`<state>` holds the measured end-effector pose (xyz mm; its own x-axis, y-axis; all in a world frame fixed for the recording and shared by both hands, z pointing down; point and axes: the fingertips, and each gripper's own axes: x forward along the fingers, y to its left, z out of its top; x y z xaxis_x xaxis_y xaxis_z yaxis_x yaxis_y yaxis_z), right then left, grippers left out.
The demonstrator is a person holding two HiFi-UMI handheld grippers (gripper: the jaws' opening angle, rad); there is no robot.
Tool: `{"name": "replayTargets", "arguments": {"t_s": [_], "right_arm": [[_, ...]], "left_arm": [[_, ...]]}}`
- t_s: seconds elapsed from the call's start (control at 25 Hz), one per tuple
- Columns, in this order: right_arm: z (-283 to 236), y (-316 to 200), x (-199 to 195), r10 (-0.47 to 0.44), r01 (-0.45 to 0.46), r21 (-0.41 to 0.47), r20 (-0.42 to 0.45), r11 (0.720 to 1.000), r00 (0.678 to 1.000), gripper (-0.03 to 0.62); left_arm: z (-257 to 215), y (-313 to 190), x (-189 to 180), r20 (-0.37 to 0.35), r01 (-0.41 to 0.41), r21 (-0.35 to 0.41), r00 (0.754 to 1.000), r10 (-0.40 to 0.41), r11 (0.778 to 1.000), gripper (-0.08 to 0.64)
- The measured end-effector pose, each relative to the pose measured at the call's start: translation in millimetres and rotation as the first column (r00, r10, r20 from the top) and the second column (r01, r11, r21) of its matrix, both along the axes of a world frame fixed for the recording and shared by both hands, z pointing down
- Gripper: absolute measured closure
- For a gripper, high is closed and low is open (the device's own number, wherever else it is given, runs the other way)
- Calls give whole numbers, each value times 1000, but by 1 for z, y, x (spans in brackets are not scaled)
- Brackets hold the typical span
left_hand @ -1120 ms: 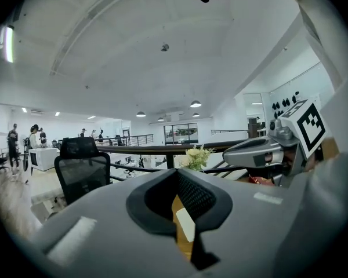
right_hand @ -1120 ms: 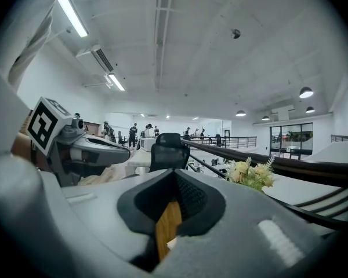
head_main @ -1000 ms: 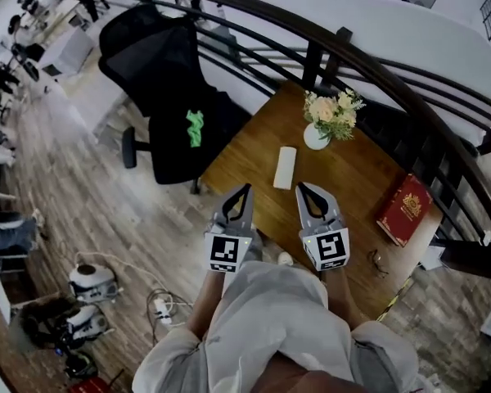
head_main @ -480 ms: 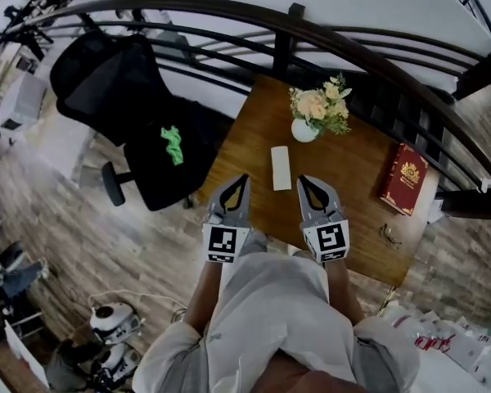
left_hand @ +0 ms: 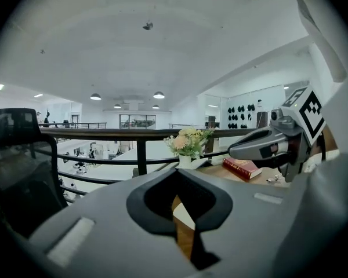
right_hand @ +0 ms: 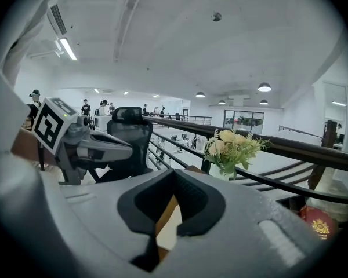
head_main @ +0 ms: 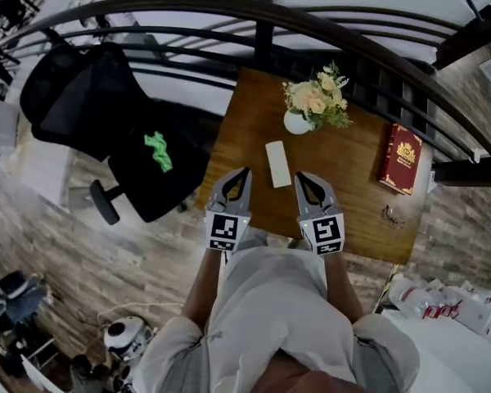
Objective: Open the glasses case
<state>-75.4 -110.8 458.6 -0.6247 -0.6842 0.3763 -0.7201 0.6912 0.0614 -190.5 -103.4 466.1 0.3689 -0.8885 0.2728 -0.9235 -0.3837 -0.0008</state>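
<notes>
White glasses case (head_main: pixel 277 164) lies just in front of the flower vase (head_main: pixel 295 122); left gripper (head_main: pixel 244 173) and right gripper (head_main: pixel 299 177), jaws together and empty, should part first, one pinning its base, one lifting the lid

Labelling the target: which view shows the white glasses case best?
Head view: the whole glasses case lies unobstructed on the table. Each gripper view shows only a pale sliver, likely the case, through the gap in its own jaws.
</notes>
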Motion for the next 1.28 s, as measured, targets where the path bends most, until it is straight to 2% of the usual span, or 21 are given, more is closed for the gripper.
{"name": "replayTargets", "arguments": {"t_s": [0.4,0.64,1.28], "right_arm": [[52,-5,-14,59,-64,-70,-73,995,996,588],[83,-5,-5,87,-100,-129,-105,987,991,580],[149,-25,-6,61,-91,-224,-139,970,988,549]], "left_arm": [[52,-17,-10,-8,-77,-83,997,77,994,540],[76,-32,0,1,-112,-120,994,113,986,540],[145,-60,18,44,-130,-228,989,144,965,540]]}}
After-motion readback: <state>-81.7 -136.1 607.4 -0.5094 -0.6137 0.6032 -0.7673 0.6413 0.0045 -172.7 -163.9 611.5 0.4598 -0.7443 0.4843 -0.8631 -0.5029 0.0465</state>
